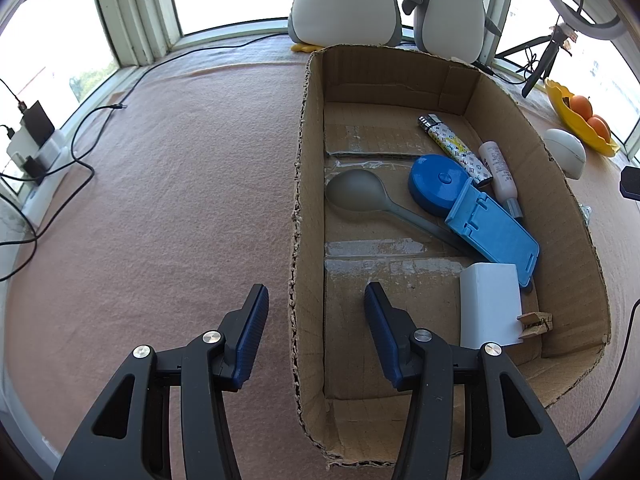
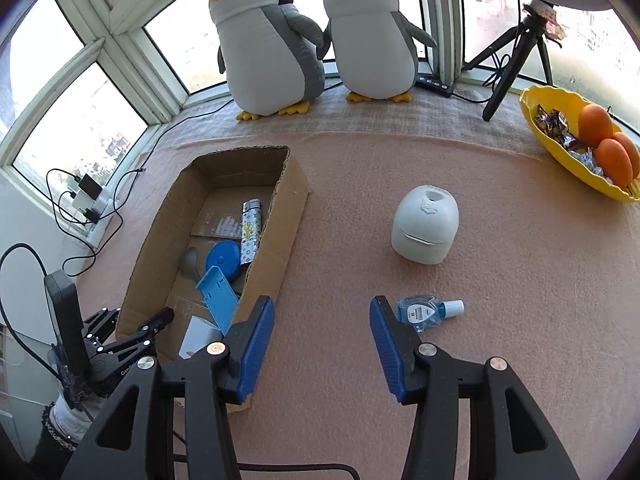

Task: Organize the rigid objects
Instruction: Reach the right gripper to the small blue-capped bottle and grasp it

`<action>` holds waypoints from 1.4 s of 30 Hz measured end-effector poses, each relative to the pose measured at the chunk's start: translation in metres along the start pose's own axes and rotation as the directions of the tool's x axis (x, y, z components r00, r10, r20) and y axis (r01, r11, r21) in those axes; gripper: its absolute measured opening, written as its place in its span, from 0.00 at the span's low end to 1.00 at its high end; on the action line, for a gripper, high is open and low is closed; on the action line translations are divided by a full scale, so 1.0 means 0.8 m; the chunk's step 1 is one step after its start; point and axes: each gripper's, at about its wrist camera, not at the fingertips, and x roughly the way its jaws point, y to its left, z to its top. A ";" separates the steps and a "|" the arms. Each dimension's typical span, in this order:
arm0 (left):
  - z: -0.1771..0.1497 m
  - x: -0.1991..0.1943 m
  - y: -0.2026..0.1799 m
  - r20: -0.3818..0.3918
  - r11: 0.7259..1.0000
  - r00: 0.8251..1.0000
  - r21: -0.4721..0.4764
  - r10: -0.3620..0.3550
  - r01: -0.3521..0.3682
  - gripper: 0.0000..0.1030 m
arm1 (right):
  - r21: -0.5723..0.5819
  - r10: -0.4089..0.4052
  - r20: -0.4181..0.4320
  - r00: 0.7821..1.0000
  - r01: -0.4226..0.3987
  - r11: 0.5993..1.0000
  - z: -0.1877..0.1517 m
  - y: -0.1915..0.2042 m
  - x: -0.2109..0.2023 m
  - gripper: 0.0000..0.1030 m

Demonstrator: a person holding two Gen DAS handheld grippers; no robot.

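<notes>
A cardboard box [image 1: 310,160] [image 2: 286,216] lies on the pink cloth. It holds a grey spoon [image 1: 360,194], a blue round case [image 1: 438,188], a blue phone stand [image 1: 494,232], a patterned lighter [image 1: 456,148], a small white bottle [image 1: 500,170], a white block [image 1: 490,304] and a wooden clothespin [image 1: 536,324]. My left gripper [image 1: 316,296] is open and empty, straddling the box's left wall. My right gripper [image 2: 322,308] is open and empty over the cloth right of the box. A small blue liquid bottle [image 2: 426,312] lies just beyond its right finger. A white egg-shaped object [image 2: 426,226] stands farther off.
Two plush penguins [image 2: 272,52] stand at the window. A yellow bowl [image 2: 560,152] with oranges and wrapped sweets sits at the right. A tripod [image 2: 516,52] stands behind it. Chargers and cables [image 1: 36,140] lie at the left edge.
</notes>
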 end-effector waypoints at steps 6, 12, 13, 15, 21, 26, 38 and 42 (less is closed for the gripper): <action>0.000 0.000 0.000 0.000 1.000 1.000 0.000 0.000 0.000 0.49 | 0.126 -0.011 -0.044 0.999 0.016 0.992 -0.009 -0.045 0.016 0.44; 0.000 0.000 0.000 0.000 1.000 1.000 0.000 -0.001 0.001 0.49 | 0.271 0.034 -0.087 0.996 -0.009 0.962 -0.010 -0.077 0.040 0.44; 0.000 0.000 0.000 0.000 1.000 1.000 -0.001 -0.001 0.001 0.49 | 0.291 0.038 -0.091 0.995 -0.010 0.957 -0.010 -0.081 0.043 0.44; 0.000 0.000 -0.001 0.000 1.000 1.000 -0.001 -0.002 0.002 0.49 | 0.327 0.036 -0.102 0.994 -0.001 0.945 -0.010 -0.090 0.051 0.44; 0.002 0.000 0.000 0.001 1.000 1.000 -0.003 -0.004 0.004 0.49 | 0.420 0.064 -0.125 0.990 -0.006 0.908 -0.006 -0.108 0.069 0.44; 0.002 0.000 0.000 0.001 1.000 1.000 -0.004 -0.005 0.005 0.49 | 0.414 0.046 -0.145 0.988 0.018 0.910 0.002 -0.106 0.081 0.44; 0.002 0.001 -0.001 0.001 1.000 1.000 -0.005 -0.006 0.006 0.49 | 0.234 -0.085 -0.198 0.977 0.131 0.963 0.020 -0.071 0.102 0.44; 0.002 0.001 -0.001 0.001 1.000 1.000 -0.005 -0.007 0.007 0.49 | 0.154 -0.131 -0.214 0.968 0.166 0.974 0.021 -0.060 0.106 0.44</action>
